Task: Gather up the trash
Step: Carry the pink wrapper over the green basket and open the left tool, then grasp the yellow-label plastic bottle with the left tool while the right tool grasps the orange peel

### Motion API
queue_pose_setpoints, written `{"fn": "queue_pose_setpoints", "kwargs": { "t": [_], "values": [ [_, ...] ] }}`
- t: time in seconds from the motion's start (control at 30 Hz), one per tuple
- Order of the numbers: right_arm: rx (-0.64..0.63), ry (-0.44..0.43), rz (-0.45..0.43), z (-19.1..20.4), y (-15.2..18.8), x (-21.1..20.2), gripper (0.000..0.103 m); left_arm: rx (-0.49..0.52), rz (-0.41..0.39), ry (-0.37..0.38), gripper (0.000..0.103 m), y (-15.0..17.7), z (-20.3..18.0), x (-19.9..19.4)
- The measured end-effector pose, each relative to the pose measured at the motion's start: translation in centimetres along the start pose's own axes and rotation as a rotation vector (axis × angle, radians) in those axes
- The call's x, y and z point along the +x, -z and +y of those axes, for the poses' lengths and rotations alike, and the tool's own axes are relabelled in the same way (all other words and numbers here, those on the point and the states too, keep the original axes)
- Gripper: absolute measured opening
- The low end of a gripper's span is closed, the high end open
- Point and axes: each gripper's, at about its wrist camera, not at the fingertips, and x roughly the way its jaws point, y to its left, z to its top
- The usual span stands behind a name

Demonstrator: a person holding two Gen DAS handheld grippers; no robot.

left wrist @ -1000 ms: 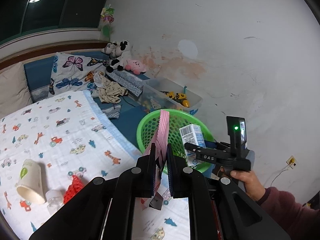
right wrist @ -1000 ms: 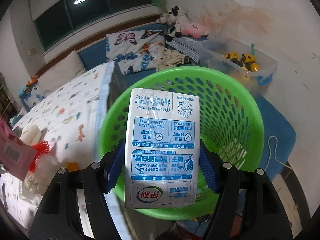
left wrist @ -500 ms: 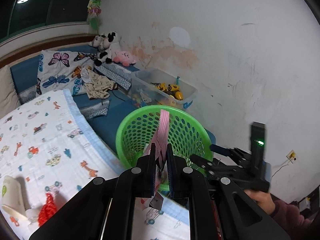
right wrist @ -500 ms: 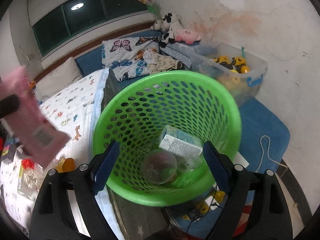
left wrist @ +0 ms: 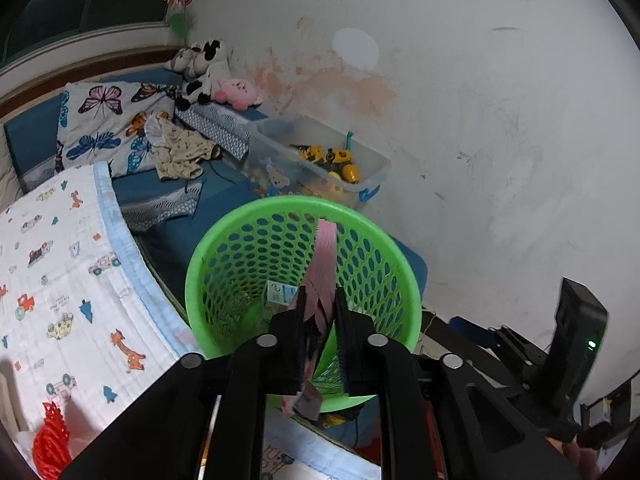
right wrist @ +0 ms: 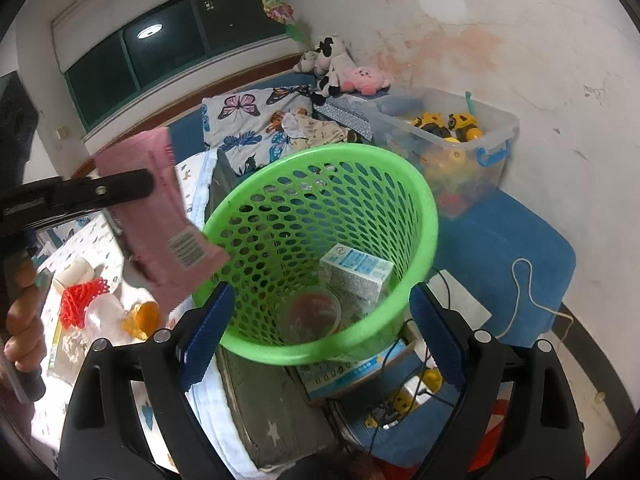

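Pink packet (left wrist: 325,264) clamped in left fingers (left wrist: 298,320); only right view shows right fingers (right wrist: 208,320) apart, empty.

Green perforated basket (right wrist: 320,184); pink wrapper (right wrist: 160,216) with barcode at 9 o'clock; blue-white milk carton (right wrist: 356,270) inside; butterfly-print pillow (right wrist: 244,120) at 11 o'clock.

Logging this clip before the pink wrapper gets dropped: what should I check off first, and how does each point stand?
1. Left gripper shut on pink wrapper: ok.
2. Wrapper over the green basket opening: not ok in the right wrist view, it hangs beside the rim.
3. Right gripper open and empty: ok.
4. Milk carton inside the basket: ok.
5. Room left in the basket: ok.
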Motion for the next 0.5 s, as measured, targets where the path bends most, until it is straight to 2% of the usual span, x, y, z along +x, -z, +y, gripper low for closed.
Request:
{"fn": "queue_pose_setpoints", "kwargs": {
  "t": [0.07,0.1,0.17,0.5],
  "values": [
    [0.001,0.001,-0.001,0.0,0.2,-0.2,0.089,-0.012,0.008,-0.001,0.026,0.2,0.1,0.4],
    [0.004,-0.001,0.0,0.0,0.4,-0.3,0.089,-0.021,0.015,-0.004,0.039,0.4,0.3,0.5],
    [0.011,-0.007,0.001,0.0,0.6,-0.4,0.089,-0.031,-0.001,-0.021,0.058,0.8,0.5,0.2],
    [0.008,-0.034,0.0,1.0,1.2,-1.0,0.09,-0.079,-0.037,-0.054,0.061,2.8,2.6,-3.7]
  ]
}}
